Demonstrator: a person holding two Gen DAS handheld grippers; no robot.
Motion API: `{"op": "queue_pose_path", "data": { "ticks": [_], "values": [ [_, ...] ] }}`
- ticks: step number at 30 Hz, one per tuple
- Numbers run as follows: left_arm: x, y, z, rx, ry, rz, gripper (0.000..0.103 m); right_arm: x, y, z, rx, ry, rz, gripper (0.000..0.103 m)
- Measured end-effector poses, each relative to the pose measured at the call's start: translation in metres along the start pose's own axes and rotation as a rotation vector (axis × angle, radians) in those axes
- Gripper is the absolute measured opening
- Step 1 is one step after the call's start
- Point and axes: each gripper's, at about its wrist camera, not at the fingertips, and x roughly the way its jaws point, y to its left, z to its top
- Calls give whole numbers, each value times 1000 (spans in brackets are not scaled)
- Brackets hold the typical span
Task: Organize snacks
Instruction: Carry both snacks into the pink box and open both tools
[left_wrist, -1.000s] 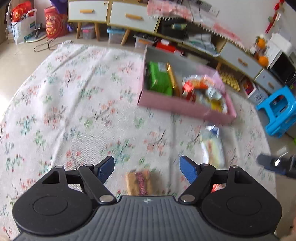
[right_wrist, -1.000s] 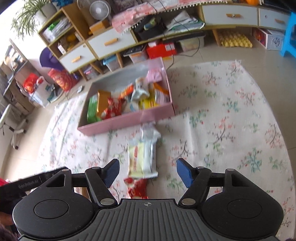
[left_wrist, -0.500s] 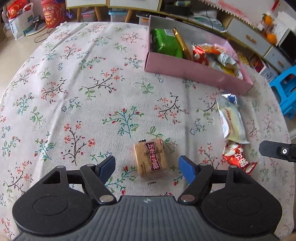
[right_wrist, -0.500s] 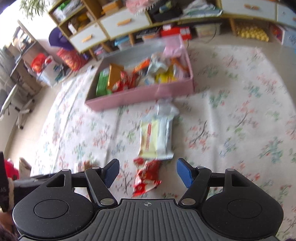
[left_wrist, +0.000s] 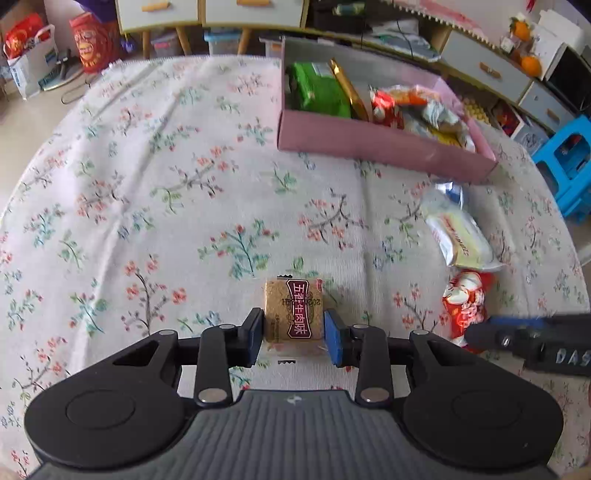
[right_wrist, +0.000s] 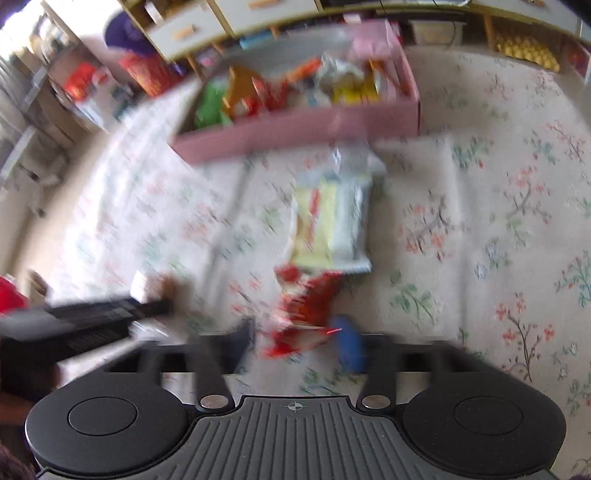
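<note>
In the left wrist view a brown snack packet (left_wrist: 293, 310) with a maroon label lies on the floral cloth. My left gripper (left_wrist: 294, 334) is closing, and its pads press the packet's two sides. The right wrist view is blurred: my right gripper (right_wrist: 299, 343) is closing around a red snack packet (right_wrist: 306, 299), its pads at the wrapper's edges. Just beyond it lies a yellow-and-white packet (right_wrist: 328, 218). A pink box (left_wrist: 369, 146) holding several snacks stands at the far side of the table.
The round table ends close to the right of the red packet (left_wrist: 463, 302). A blue stool (left_wrist: 569, 162) stands beyond that edge. Drawer cabinets (left_wrist: 207, 14) and red bags (left_wrist: 92, 40) line the floor behind the table.
Both grippers stood wide open before. The left has closed onto the brown packet. The right has dropped toward the cloth and closed around the red packet.
</note>
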Motion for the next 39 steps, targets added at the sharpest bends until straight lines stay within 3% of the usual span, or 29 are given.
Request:
{"op": "queue_pose_path", "data": {
  "ticks": [5,10,14,17,21,39],
  "values": [
    [-7,2,2,-1,-22,-32,32,-35,8,4,-26,-101,50,25],
    [-6,1,3,-8,-25,-36,32,-30,1,1,-10,-78,32,25],
    [-14,0,6,-12,-63,-47,32,-58,-1,10,3,-190,68,25],
    [-16,1,9,-19,-74,-50,32,-67,-13,17,47,-236,36,25],
    [-18,4,14,-49,-79,-71,32,-64,-27,21,87,-234,-16,25],
    [-18,-5,37,-41,-134,-101,32,-50,-32,40,110,-223,-36,25]
  ]
}}
